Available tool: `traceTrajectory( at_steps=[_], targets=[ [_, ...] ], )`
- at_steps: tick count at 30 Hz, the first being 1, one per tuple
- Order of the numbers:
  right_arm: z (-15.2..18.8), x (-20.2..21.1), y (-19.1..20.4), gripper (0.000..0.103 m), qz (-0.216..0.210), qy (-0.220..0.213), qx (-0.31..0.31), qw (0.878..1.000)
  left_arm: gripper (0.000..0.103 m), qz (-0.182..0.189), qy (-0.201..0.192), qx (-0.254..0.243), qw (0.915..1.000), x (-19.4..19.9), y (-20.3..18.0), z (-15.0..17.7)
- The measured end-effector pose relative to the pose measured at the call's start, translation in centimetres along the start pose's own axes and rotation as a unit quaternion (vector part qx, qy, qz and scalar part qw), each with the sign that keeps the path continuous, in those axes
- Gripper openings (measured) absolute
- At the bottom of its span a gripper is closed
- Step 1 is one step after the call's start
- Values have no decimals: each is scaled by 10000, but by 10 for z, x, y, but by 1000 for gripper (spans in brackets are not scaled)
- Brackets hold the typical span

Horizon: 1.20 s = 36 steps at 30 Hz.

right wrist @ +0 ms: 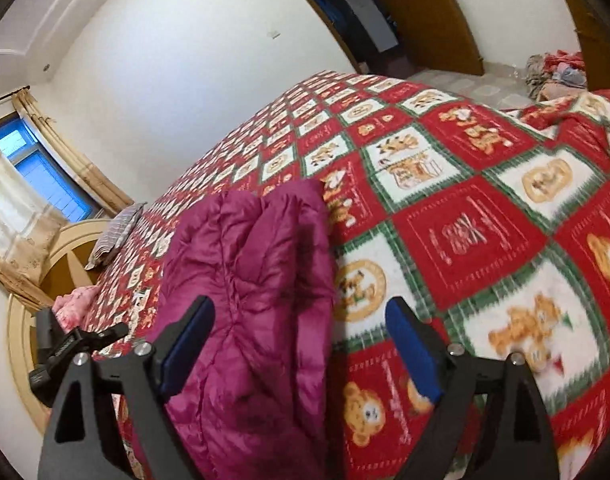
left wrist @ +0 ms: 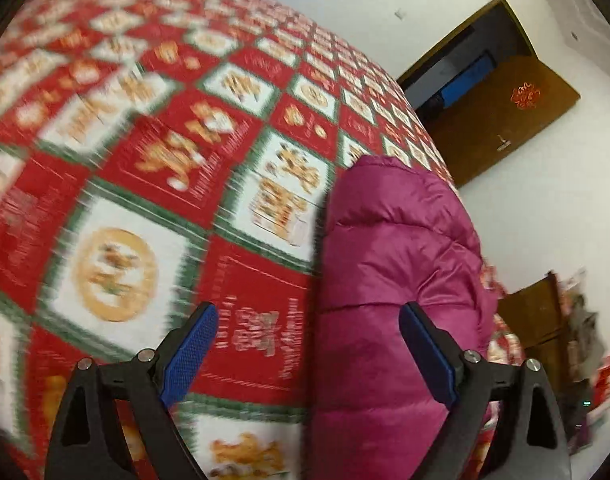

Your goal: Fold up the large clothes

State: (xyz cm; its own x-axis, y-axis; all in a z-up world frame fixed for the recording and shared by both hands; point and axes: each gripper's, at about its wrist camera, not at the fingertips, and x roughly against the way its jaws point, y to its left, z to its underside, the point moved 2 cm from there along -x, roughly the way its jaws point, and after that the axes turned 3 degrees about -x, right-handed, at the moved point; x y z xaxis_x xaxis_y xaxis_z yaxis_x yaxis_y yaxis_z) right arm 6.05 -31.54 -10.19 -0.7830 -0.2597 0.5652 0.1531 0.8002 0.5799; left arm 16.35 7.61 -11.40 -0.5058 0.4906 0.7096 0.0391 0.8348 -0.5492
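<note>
Magenta puffer jacket (right wrist: 249, 300) lies folded into a narrow bundle on the red-and-green teddy-bear quilt (right wrist: 465, 232), from 12 to 6 o'clock; left gripper (left wrist: 307, 354) and right gripper (right wrist: 299, 348) hover wide open, holding nothing; folding looks nearly finished

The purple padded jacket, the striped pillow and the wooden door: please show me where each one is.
purple padded jacket (right wrist: 249, 280), right wrist view, quilted middle.
striped pillow (right wrist: 119, 232), right wrist view, its top.
wooden door (left wrist: 505, 120), left wrist view, its panel.
</note>
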Motion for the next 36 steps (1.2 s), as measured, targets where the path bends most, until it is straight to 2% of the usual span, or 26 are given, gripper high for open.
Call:
traceTrajectory(
  at_steps=[2,3,9,11,17,20,24,26,28,29,32,36],
  targets=[
    [-10,-14,2,90,-37,177,145,9997,92,126,69,-49,9999,-13,-9,-3],
    [-12,-24,4,90,-50,303,222,9993,92,52,103,-153,9998,-23,-15,-4],
    [-2,-70,7,90,-151,918,513,9943,92,114,184,-631,9978,-52,-40,-5],
    [2,-76,11,91,-175,849,614,9943,92,147,164,-714,9972,-58,-45,-4],
    [14,-85,31,91,-194,815,1120,9902,96,-79,196,-1173,9929,-71,-54,-7],
    [16,-92,35,91,-216,801,1185,9895,96,-203,166,-1368,9902,-75,-57,-6],
    [19,-98,43,90,-29,825,1292,9882,96,-415,166,-1643,9854,-81,-63,-5],
    [21,-96,46,80,41,861,1324,9874,92,-462,143,-1708,9841,-79,-64,-3],
    [25,-94,50,67,-37,973,1320,9864,81,-527,120,-1882,9806,-75,-68,2],
    [28,-91,52,61,-67,1016,1328,9859,79,-564,101,-1964,9788,-72,-70,5],
    [37,-82,56,57,-29,1081,1368,9847,72,-736,41,-2278,9709,-62,-78,15],
    [46,-72,57,52,-12,1042,1271,9864,71,-813,-7,-2321,9693,-54,-78,24]
  ],
)
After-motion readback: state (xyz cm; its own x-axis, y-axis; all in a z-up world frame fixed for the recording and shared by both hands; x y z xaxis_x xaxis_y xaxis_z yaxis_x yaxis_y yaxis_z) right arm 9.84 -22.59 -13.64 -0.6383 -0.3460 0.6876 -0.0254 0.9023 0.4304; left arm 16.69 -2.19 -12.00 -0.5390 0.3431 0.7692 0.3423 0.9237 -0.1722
